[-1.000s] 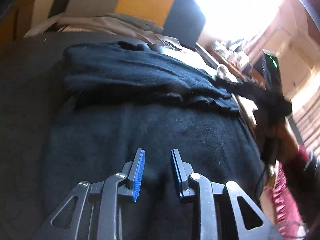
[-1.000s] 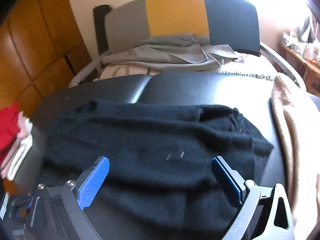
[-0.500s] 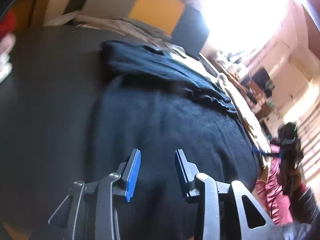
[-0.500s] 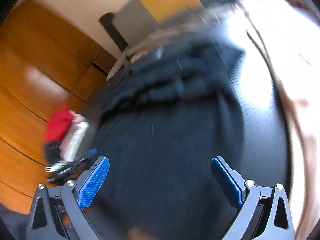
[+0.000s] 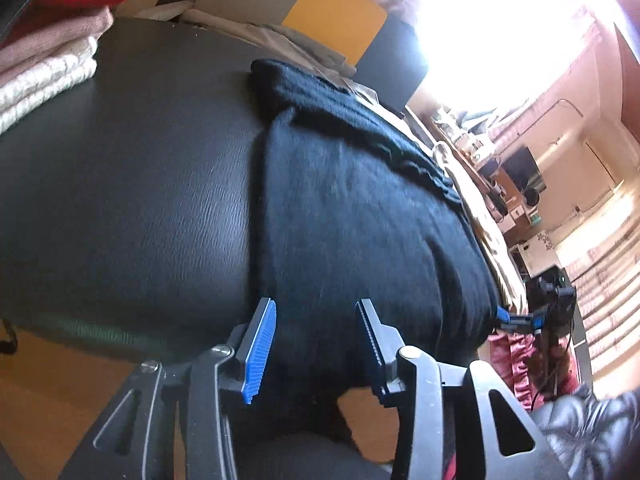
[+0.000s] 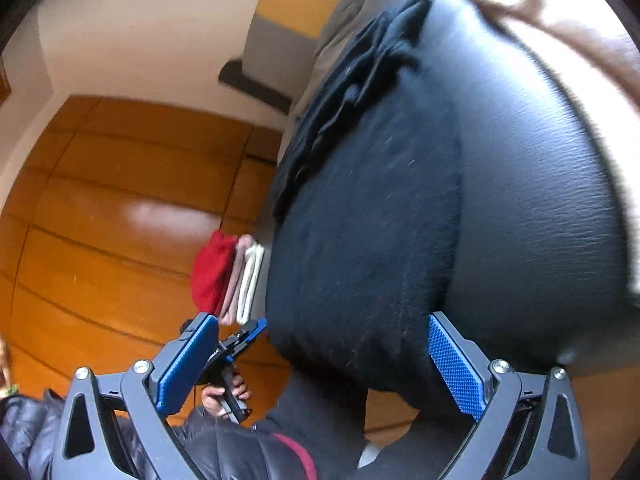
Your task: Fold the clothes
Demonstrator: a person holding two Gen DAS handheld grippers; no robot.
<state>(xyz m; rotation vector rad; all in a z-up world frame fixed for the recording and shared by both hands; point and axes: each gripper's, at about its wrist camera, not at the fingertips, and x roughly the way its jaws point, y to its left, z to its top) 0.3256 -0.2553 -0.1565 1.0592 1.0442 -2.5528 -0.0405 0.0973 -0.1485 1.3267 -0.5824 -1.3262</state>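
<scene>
- Meanwhile, a black sweater (image 5: 360, 216) lies spread on a dark leather table (image 5: 132, 168), its near hem spilling over the edge toward the person.
- Along the garment's far side, toward 12 o'clock in the left wrist view, one band of it is already turned over on itself; the wide body is still flat, so the main folds look undone.
- At the near hem the left gripper (image 5: 316, 344) has just been opening its jaws; knit shows between the blue pads, which stand apart and do not press on it.
- Across the hem, the right gripper (image 6: 320, 364) hangs spread wide, the cloth's edge in the gap but nothing pinched; from the left wrist it shows at 3 o'clock, beside the hem's other corner.
- Both tools appear poised at opposite corners of the near edge, likely for the next lift-and-fold, though neither has hold yet.
- Finished work waits at 10 o'clock in the left view: a stack (image 5: 48, 40) of red, pink and cream items, folded on the table's far corner.
- A tan garment (image 6: 568, 20) lies beyond the sweater, seemingly yet to be folded.
</scene>
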